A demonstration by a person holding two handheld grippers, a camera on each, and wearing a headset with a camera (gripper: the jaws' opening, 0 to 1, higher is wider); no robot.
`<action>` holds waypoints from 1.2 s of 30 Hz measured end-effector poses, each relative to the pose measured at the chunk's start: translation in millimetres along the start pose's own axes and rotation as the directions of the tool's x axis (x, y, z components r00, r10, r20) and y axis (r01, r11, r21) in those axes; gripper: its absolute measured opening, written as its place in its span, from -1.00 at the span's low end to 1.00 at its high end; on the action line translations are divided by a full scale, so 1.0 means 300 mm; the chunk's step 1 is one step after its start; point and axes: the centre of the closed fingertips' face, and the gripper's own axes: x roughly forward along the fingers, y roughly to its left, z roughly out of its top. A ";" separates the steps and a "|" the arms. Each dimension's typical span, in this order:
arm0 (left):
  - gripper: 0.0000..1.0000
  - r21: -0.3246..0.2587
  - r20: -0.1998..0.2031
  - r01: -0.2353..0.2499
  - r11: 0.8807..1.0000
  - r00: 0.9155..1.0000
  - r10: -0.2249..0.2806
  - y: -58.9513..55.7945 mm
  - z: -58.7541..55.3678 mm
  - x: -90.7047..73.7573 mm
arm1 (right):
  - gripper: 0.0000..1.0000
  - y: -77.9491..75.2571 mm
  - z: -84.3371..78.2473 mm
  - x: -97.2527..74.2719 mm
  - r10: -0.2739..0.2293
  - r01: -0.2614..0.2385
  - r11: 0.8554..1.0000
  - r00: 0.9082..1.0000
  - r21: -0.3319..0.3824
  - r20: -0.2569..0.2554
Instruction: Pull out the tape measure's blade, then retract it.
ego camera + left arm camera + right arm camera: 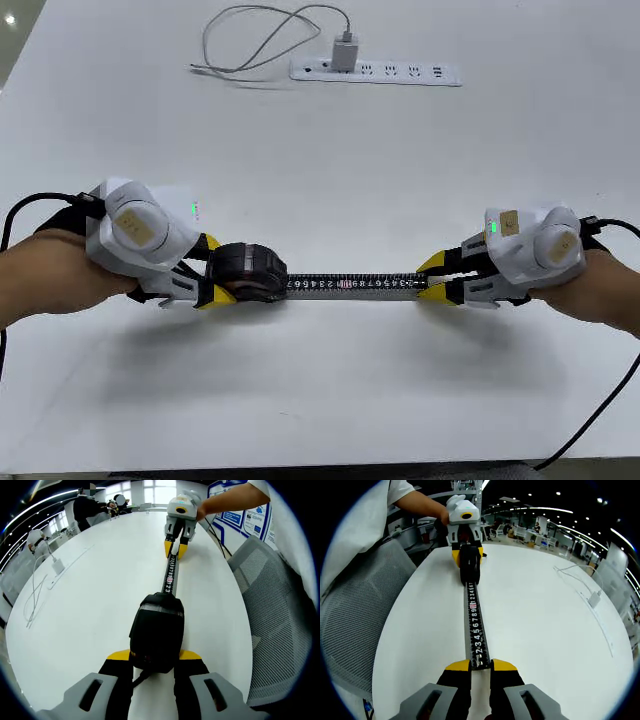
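A black tape measure case lies on the white table, held between the yellow-tipped fingers of my left gripper, which is shut on it. In the left gripper view the case sits between the jaws. Its dark blade with white numbers runs out to the right, low over the table. My right gripper is shut on the blade's end. In the right gripper view the blade stretches from my right gripper away to the case.
A white power strip with a plugged charger and a looping white cable lies at the far edge of the table. A grey mesh chair stands beside the table. People sit at far desks.
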 end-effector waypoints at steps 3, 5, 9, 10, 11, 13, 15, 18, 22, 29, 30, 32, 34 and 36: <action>-0.48 0.001 0.000 0.000 1.000 1.000 0.000 0.000 0.000 0.000 | -0.82 -0.001 -0.009 -0.010 -0.003 0.003 1.000 1.000 0.006 -0.003; -0.48 0.001 0.000 0.000 1.000 1.000 0.000 0.000 0.000 0.000 | -0.82 -0.001 -0.021 -0.015 -0.004 0.004 1.000 1.000 0.007 -0.010; -0.48 0.002 0.000 0.001 1.000 1.000 -0.001 0.000 0.000 0.001 | -0.82 0.000 -0.037 -0.026 -0.008 0.008 1.000 1.000 0.014 -0.019; -0.48 0.002 0.000 0.001 1.000 1.000 -0.001 0.000 0.000 0.001 | -0.82 0.000 -0.043 -0.029 -0.008 0.009 1.000 1.000 0.014 -0.025; -0.48 0.002 0.000 0.001 1.000 1.000 -0.001 0.000 0.000 0.002 | -0.82 0.000 -0.045 -0.032 -0.008 0.009 1.000 1.000 0.013 -0.026; -0.48 0.002 0.000 0.001 1.000 1.000 -0.001 0.000 0.000 0.002 | -0.82 -0.002 -0.049 -0.038 -0.009 0.010 1.000 1.000 0.014 -0.028; -0.48 0.002 0.000 0.001 1.000 1.000 -0.001 0.001 -0.001 0.003 | -0.82 -0.004 -0.058 -0.044 -0.009 0.010 1.000 0.999 0.013 -0.034; -0.48 0.002 0.000 0.001 1.000 1.000 -0.001 0.001 -0.002 0.004 | -0.82 -0.011 -0.073 -0.050 -0.012 0.012 1.000 0.999 0.014 -0.046; -0.48 0.003 -0.002 0.002 1.000 1.000 -0.002 0.001 -0.002 0.004 | -0.82 -0.015 -0.086 -0.060 -0.013 0.014 1.000 0.998 0.014 -0.057; -0.48 0.005 -0.002 0.002 1.000 1.000 -0.002 -0.001 -0.001 0.002 | -0.82 -0.018 -0.106 -0.078 -0.015 0.016 1.000 0.997 0.011 -0.073; -0.48 0.005 -0.002 0.003 1.000 1.000 -0.002 -0.001 -0.001 0.002 | -0.82 -0.019 -0.109 -0.081 -0.015 0.016 1.000 0.997 0.012 -0.076; -0.48 0.005 -0.002 0.003 1.000 1.000 -0.003 -0.001 0.000 0.002 | -0.82 -0.019 -0.116 -0.087 -0.015 0.016 1.000 0.997 0.012 -0.080; -0.48 0.005 -0.002 0.003 1.000 1.000 -0.003 -0.001 0.000 0.002 | -0.82 -0.020 -0.121 -0.091 -0.016 0.017 1.000 0.996 0.012 -0.084; -0.48 0.005 -0.002 0.003 1.000 1.000 -0.003 -0.001 0.000 0.002 | -0.82 -0.021 -0.126 -0.096 -0.016 0.017 1.000 0.996 0.015 -0.088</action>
